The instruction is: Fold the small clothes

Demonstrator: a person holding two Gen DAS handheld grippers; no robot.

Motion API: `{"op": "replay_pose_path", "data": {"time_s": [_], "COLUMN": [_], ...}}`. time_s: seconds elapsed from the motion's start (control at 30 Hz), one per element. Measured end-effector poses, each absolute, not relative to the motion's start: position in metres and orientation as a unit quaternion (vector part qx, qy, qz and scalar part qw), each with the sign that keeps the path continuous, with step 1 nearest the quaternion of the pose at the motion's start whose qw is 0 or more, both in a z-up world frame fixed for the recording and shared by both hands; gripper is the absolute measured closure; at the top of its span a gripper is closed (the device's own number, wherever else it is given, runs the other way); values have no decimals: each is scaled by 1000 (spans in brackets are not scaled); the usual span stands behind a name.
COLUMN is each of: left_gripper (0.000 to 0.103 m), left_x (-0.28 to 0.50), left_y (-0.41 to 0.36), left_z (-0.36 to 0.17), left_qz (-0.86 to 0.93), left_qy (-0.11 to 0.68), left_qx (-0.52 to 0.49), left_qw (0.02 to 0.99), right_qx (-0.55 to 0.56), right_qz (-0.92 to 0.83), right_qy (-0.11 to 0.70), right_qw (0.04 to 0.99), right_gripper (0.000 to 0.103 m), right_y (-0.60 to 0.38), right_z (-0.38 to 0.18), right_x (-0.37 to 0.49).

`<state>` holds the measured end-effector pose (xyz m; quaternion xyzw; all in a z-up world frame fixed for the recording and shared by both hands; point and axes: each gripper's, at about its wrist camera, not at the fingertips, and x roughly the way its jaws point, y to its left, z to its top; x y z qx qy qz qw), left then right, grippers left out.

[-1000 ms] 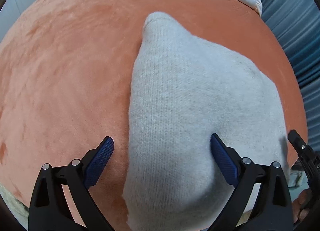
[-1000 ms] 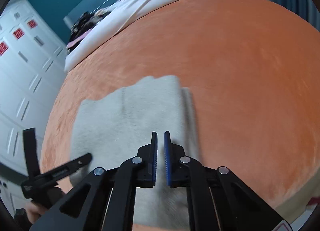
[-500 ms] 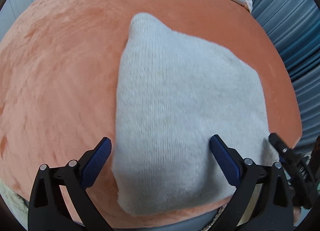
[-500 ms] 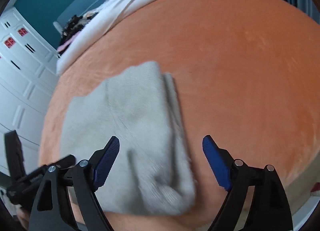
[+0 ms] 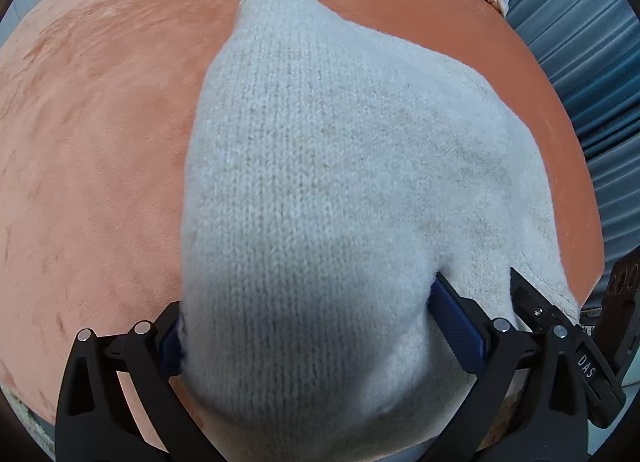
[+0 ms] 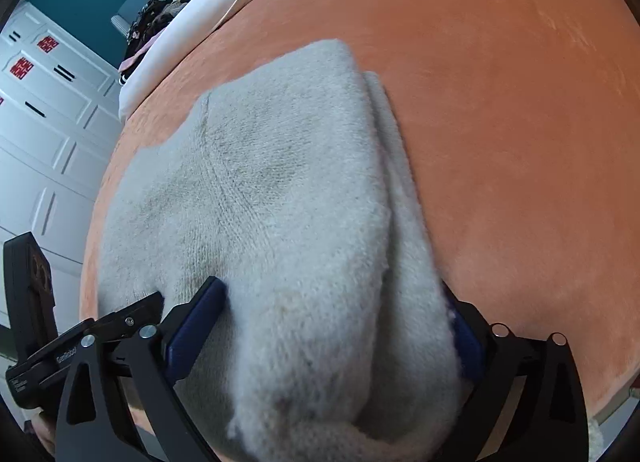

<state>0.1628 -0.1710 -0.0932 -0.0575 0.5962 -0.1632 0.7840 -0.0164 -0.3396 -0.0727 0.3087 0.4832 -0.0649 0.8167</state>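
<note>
A fuzzy, pale-grey knit garment [image 5: 340,182] fills the frame centre on the plush orange bed [image 5: 100,142]. Left claw [image 5: 320,338] and right claw [image 6: 324,334] both spread wide, bunched knit between their ridged blue pads.

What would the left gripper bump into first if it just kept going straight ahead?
The left gripper would likely meet the grey knit garment at once: its near edge already lies between the open jaws, on the orange blanket.
</note>
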Motion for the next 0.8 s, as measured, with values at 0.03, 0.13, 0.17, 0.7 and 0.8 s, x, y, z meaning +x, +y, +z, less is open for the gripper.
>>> {"op": "replay_pose_path", "data": {"time_s": [0.03,0.13,0.17,0.7,0.8], "left_gripper": [5,5,5,52,52], "left_x": [165,169,171,114,87], "left_y": [-172,-175,-176,-185,-191], "left_z": [-96,-100,-101,31,81], "left_qz": [-167,-178,-181,-341,-391], "left_qy": [594,585,582,552,501], "left_qx": [-60,-63,-63,-79,-77], "left_qw": [785,789,790,757,768], "right_qx": [305,314,323,374,363], "right_qz": [-66,-63,-63,-40,-52], "right_qy": [481,471,466,346,292], "right_qw": [819,822,821,860,883], "right_gripper": [5,5,5,69,69], "right_y": [-339,-341,-343,-349,-352], "right_z": [-74,-78,-79,57,106], "right_x": [-14,-9,-8,-81,-123]}}
